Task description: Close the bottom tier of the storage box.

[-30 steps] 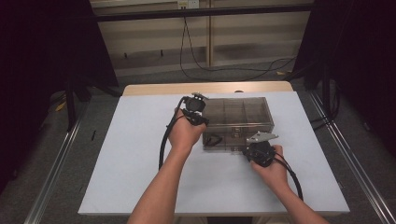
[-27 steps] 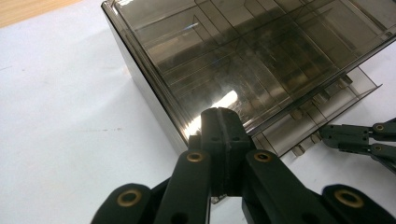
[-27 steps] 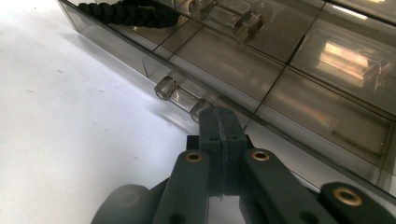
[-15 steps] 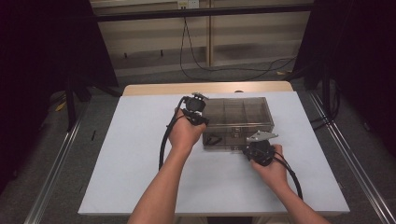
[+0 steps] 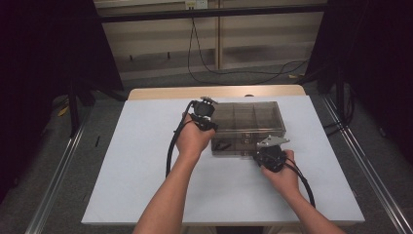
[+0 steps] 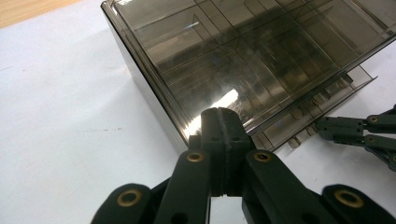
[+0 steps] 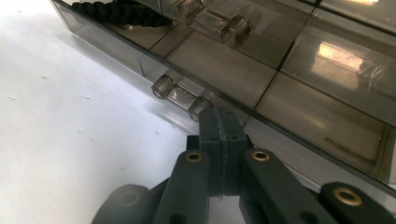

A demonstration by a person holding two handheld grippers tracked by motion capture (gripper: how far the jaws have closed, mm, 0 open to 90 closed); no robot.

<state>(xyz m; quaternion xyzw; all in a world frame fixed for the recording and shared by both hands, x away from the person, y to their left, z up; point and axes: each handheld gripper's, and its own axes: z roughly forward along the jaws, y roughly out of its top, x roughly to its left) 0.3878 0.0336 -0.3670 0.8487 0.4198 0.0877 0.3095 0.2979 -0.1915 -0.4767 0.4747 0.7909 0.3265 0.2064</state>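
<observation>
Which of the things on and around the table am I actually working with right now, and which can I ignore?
In the job:
- smoky clear drawer box
- its lower drawer, slid part-way out
- left tool, jaws together, at the box's top corner
- right tool, jaws together, by the drawer's handle

Just lying about:
- black braided cord in the box
- cables on the floor behind the table

High view overlooks the table; both tongs views closely share the box (image 5: 247, 127).

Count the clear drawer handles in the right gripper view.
2. One handle sits just beyond the right gripper; the other handle is higher up, beside the black braided cord. Others may be out of frame.
</observation>
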